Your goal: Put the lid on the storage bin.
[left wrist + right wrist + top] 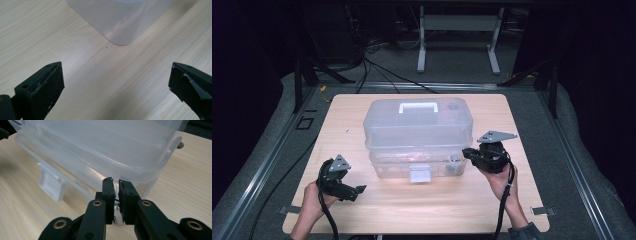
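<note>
Translucent plastic box (418, 135) sits on the table (452, 200); right tool (115, 185) pinches its rim edge, left tool (116, 82) gapes wide, empty

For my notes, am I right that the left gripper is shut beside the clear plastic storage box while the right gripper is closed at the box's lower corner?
Not quite: the left gripper is open, its jaws wide apart over bare table, as the left gripper view shows. The right gripper is indeed closed at the clear plastic storage box's lower corner.

High view overlooks table (362, 200); gripper views closely share the box (418, 137).
</note>
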A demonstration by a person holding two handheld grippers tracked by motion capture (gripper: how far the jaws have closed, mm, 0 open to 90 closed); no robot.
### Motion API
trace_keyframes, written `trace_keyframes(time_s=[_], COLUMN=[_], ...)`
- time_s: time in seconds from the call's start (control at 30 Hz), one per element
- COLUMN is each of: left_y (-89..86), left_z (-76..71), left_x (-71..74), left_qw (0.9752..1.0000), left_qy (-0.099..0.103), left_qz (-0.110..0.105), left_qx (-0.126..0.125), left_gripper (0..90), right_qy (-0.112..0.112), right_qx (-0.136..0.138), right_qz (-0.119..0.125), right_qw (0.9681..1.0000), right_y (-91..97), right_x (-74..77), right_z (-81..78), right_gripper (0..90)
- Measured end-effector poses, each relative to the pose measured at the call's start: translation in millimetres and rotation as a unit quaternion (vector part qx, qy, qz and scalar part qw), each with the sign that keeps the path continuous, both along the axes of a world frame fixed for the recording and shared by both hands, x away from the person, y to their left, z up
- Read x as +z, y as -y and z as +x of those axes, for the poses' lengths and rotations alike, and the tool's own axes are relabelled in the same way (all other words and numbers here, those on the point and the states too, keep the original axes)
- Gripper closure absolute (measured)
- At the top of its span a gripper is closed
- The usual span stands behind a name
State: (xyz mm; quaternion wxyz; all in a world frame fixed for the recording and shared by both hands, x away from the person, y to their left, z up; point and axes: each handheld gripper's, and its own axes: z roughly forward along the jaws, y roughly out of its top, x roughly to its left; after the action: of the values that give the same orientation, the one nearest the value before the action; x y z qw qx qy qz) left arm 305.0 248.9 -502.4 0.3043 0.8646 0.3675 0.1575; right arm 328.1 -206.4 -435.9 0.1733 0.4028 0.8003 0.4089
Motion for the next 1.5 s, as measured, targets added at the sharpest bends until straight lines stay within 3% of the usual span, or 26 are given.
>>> trace_keyframes(time_s=[0.27, 0.57, 1.07, 1.33, 1.43, 1.5], left_y=[0.6, 1.1, 1.8, -1.2, -3.8, -4.8], left_z=[0.4, 0.7, 0.7, 0.2, -0.4, -0.3], left_x=[-1.3, -3.6, -4.1, -5.6, -8.9, -10.4], left_qw=[1.0, 1.0, 0.9999, 0.9999, 0.9998, 0.9998], left_qy=[-0.002, -0.003, -0.007, -0.009, -0.014, -0.015], left_qz=[-0.005, -0.005, -0.003, -0.005, -0.01, -0.011], left_qx=[0.0, -0.001, -0.006, -0.003, 0.001, 0.003], left_gripper=[0.0, 0.0, 0.0, 0.0, 0.0, 0.0], right_qy=[-0.005, -0.029, -0.056, -0.061, -0.063, -0.063], right_qx=[0.004, 0.004, 0.007, 0.005, -0.019, -0.028], right_qz=[-0.002, -0.02, -0.032, -0.041, -0.054, -0.049], right_qw=[1.0, 0.9994, 0.9979, 0.9973, 0.9963, 0.9964], right_y=[-0.5, -3.0, -2.4, 7.8, 24.3, 36.9], right_x=[-5.4, -21.6, -31.2, -37.3, -43.7, -49.8], right_z=[-2.3, -3.5, -7.3, -15.3, -21.1, -22.7], right_gripper=[82.7, 81.9, 81.6, 79.5, 76.4, 74.5])
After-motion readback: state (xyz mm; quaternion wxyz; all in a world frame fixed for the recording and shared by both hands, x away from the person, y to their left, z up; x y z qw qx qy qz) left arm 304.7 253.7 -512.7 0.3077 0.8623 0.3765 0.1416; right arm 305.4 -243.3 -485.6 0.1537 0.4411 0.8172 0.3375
